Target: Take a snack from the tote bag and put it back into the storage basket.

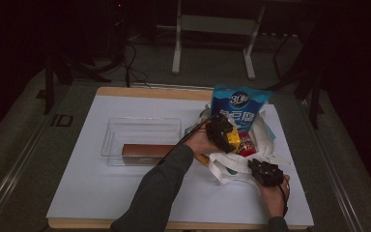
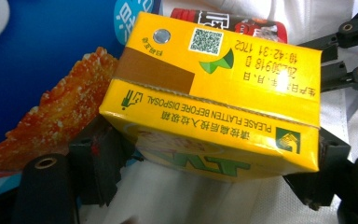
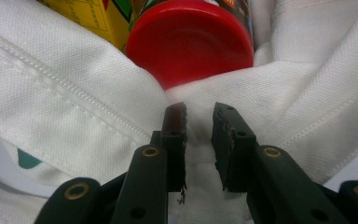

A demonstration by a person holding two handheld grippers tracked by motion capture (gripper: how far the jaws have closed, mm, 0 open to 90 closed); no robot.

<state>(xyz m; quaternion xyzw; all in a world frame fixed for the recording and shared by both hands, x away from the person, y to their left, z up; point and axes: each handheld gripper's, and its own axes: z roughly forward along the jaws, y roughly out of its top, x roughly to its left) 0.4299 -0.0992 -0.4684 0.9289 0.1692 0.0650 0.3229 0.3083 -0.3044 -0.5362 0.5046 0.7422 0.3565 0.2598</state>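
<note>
The left gripper [image 1: 223,133] is clamped on a yellow drink carton [image 2: 214,93] over the white cloth bag [image 1: 232,164] near the tabletop's right edge; the high view, dim, hides most of the carton. The right gripper [image 3: 199,122] pinches the bag's hem, jaws close together, beside a red-capped bottle [image 3: 191,42] cut off above

The carton [image 2: 214,98] hides most of the red-capped bottle [image 2: 228,21] behind it in the left gripper view, and the blue bag [image 2: 42,70] runs off the top and left edges. In the right gripper view the white cloth bag [image 3: 74,93] covers the bottle's lower cap [image 3: 191,42], and the top edge cuts off the bottle. In the high view the print on the blue bag is too small to read.
</note>
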